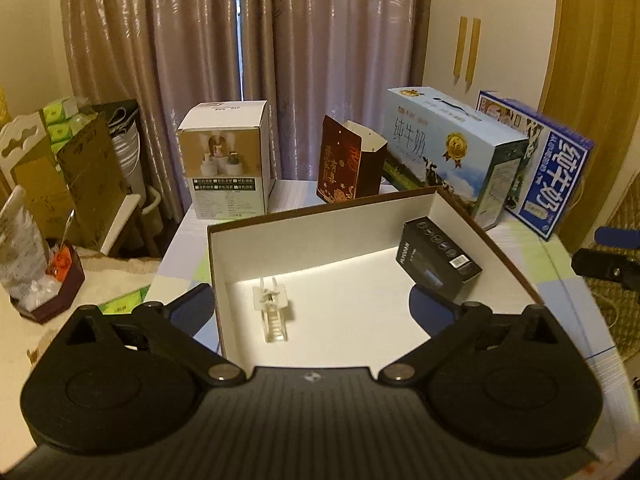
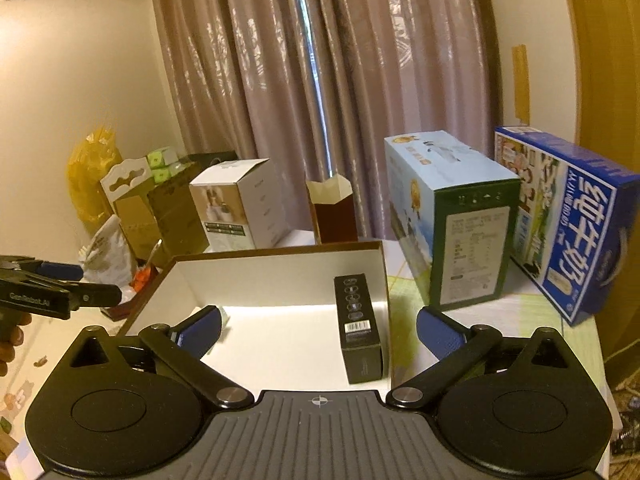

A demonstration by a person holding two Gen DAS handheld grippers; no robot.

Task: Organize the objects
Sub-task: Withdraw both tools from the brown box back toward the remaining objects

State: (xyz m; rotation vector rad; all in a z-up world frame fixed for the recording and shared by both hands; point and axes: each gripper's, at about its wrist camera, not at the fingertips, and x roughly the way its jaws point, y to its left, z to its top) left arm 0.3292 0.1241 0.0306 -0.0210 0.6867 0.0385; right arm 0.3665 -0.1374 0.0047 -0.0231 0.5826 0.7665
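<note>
An open tray box with white inner walls and a brown rim is sitting on the table, and both grippers are hovering over its near edge. The left gripper is standing spread wide with nothing between its fingers; below it a clear plastic clip is lying on the tray floor toward the left. The right gripper is likewise gaping wide and holding nothing, its blue pads straddling the tray's right wall. A black carton is lying inside the tray against that right wall. Behind the tray a white carton, a dark red paper bag, a pale blue milk case and a dark blue milk case are standing in a row before the curtains
</note>
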